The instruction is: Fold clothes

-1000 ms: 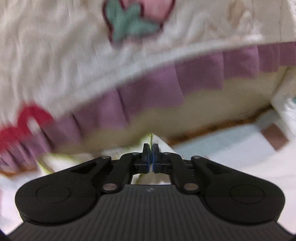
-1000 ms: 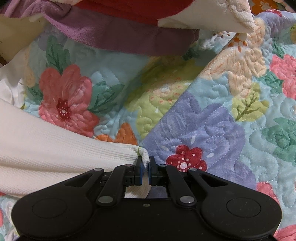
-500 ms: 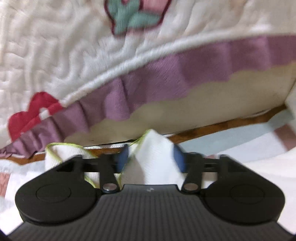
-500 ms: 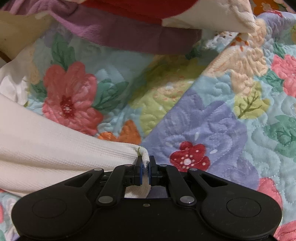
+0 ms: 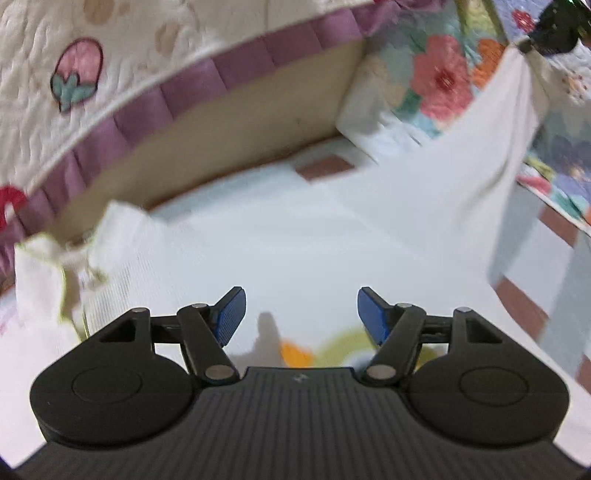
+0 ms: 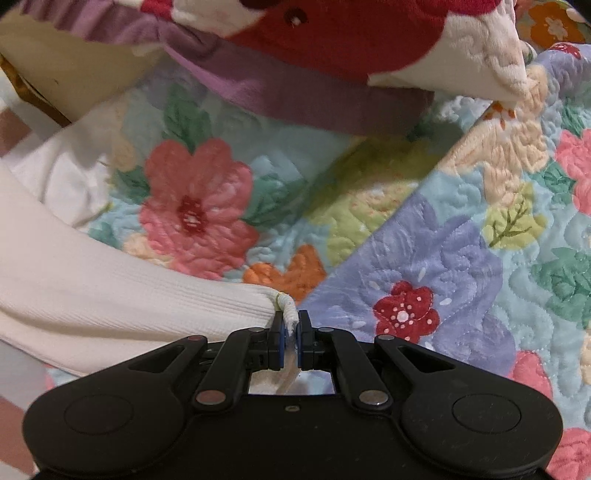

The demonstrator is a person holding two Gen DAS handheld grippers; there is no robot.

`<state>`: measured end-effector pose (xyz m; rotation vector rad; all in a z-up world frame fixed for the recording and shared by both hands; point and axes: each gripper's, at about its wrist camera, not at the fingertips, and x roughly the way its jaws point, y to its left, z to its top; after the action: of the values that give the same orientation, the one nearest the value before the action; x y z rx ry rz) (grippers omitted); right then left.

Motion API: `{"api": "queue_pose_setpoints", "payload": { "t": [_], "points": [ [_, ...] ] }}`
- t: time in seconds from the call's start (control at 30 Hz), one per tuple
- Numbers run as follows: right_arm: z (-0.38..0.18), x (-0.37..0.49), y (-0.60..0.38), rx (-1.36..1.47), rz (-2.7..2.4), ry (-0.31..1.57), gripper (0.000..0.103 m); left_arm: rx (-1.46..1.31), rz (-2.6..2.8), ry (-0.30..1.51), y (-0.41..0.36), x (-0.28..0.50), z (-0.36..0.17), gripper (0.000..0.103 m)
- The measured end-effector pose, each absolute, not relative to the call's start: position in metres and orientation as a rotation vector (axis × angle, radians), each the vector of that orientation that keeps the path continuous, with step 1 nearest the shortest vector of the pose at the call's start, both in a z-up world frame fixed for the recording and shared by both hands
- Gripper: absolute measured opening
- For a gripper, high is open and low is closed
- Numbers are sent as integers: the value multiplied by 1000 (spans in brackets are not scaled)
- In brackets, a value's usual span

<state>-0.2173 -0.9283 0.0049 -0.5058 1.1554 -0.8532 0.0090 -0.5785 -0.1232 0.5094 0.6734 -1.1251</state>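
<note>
A white ribbed garment [image 5: 303, 240] with thin yellow-green trim lies spread below my left gripper [image 5: 298, 314]. That gripper's jaws are opening, and nothing sits between the blue pads [image 5: 231, 314]. The dropped corner [image 5: 59, 266] lies crumpled at the left. The cloth rises toward the upper right, where my right gripper [image 5: 554, 29] holds it up. In the right wrist view my right gripper [image 6: 290, 332] is shut on a corner of the white garment [image 6: 110, 295], which stretches away to the left.
A cream pillow with a purple ruffle [image 5: 184, 88] and strawberry prints lies behind the garment; it shows in the right wrist view too as the pillow [image 6: 314, 55]. A floral quilt [image 6: 406, 221] covers the bed. A beige panel [image 5: 240, 125] stands under the pillow.
My left gripper has let go of the garment's corner, opened wide and swung to the right over the spread cloth. The right gripper keeps its hold and has shifted only slightly.
</note>
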Motion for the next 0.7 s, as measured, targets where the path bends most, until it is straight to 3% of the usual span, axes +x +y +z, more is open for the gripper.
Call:
{"api": "queue_pose_setpoints", "payload": {
  "t": [0.23, 0.47, 0.7],
  "points": [
    [26, -194, -888, -185, -767, 1061, 5, 469, -938, 849, -517, 16, -116, 67],
    [40, -140, -825, 260, -573, 879, 6, 395, -829, 815, -443, 42, -85, 68],
    [50, -53, -720, 341, -237, 779, 6, 305, -815, 836, -421, 69, -66, 68]
  ]
}}
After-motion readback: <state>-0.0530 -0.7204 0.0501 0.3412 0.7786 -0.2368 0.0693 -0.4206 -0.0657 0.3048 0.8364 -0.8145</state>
